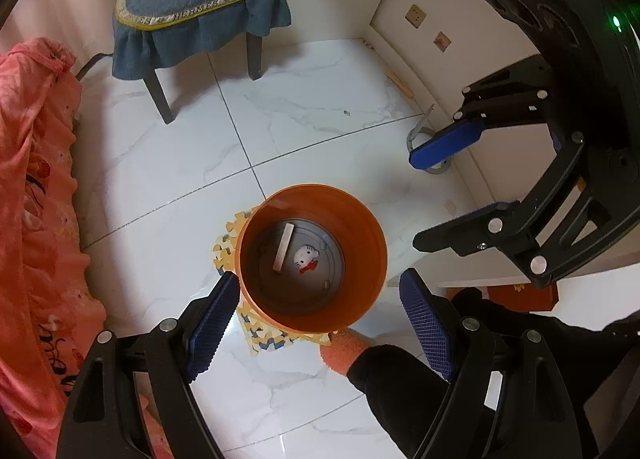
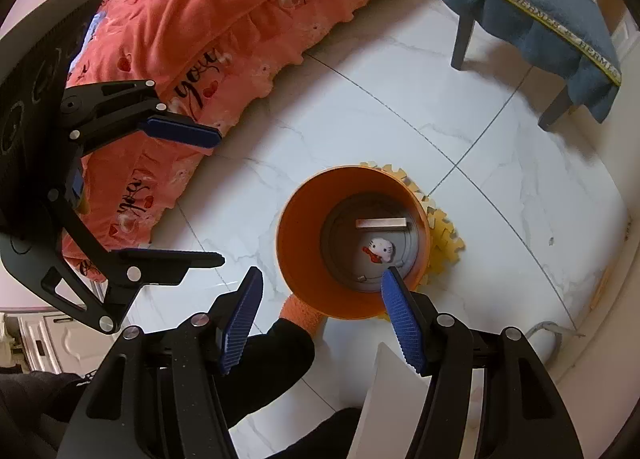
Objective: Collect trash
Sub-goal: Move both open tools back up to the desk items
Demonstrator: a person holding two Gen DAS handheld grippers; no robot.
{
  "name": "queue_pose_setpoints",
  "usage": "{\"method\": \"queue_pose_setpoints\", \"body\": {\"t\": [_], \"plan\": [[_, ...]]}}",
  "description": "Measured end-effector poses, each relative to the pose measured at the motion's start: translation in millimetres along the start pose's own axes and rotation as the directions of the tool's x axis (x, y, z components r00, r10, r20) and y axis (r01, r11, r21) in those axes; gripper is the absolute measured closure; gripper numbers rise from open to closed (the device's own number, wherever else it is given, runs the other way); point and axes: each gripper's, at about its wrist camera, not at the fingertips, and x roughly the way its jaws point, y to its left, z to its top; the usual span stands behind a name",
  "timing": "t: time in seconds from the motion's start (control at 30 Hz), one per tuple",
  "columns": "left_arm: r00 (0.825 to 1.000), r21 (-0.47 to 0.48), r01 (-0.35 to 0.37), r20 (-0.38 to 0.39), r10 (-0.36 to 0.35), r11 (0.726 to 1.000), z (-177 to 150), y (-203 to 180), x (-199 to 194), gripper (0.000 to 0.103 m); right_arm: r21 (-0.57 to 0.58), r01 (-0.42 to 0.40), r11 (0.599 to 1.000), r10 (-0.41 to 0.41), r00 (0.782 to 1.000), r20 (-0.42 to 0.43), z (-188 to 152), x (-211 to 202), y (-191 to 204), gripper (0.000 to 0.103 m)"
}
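Both tongs hover open and empty above the orange bin [image 1: 312,259] on the floor, left tongs [image 1: 320,323] straddling its near rim, right tongs [image 2: 320,319] alongside, a grey bar [image 1: 283,247] and cat toy [image 1: 307,258] lying directly below.

The white marbled floor [image 1: 304,115] carries a yellow foam mat [image 1: 256,333]. An orange bin [image 1: 360,227] stands on the mat. A chair [image 1: 200,7] stands well apart.

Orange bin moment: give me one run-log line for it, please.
orange bin: upright on floor, holds cat toy and pale bar | left gripper: open, empty, above bin | right gripper: open, empty
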Motion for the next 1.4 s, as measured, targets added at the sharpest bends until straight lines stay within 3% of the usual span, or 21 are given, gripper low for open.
{"method": "queue_pose_setpoints", "body": {"t": [0.17, 0.37, 0.6, 0.73, 0.9, 1.03, 1.4], "plan": [[1.0, 0.014, -0.026, 0.001, 0.026, 1.0, 1, -3, -18, 0.021, -0.024, 0.006, 1.0, -0.006, 1.0, 0.02, -2, -23, 8, 0.041], [0.997, -0.008, -0.053, 0.057, 0.053, 0.999, 7, -16, -56, 0.021, -0.018, 0.0, 1.0, 0.002, 0.996, 0.095, -10, -68, 17, 0.041], [0.99, 0.016, -0.095, 0.107, 0.093, 0.995, 19, -48, -91, 0.018, -0.03, 0.006, 1.0, 0.0, 0.982, 0.191, -32, -136, 33, 0.037], [0.98, 0.052, -0.101, 0.177, 0.09, 0.994, 32, -79, -119, 0.018, -0.045, 0.028, 0.999, -0.016, 0.968, 0.249, -53, -178, 43, 0.037], [0.958, 0.083, -0.101, 0.277, 0.075, 0.991, 49, -122, -150, 0.018, -0.046, 0.11, 0.993, -0.085, 0.923, 0.376, -96, -240, 48, 0.037], [0.944, 0.125, -0.097, 0.326, 0.052, 0.987, 64, -156, -163, 0.018, 0.028, 0.133, 0.991, -0.132, 0.886, 0.445, -138, -284, 33, 0.037], [0.923, 0.303, -0.075, 0.381, -0.049, 0.95, 102, -250, -174, 0.018, 0.251, 0.182, 0.951, -0.293, 0.794, 0.533, -244, -364, -20, 0.037]]}}
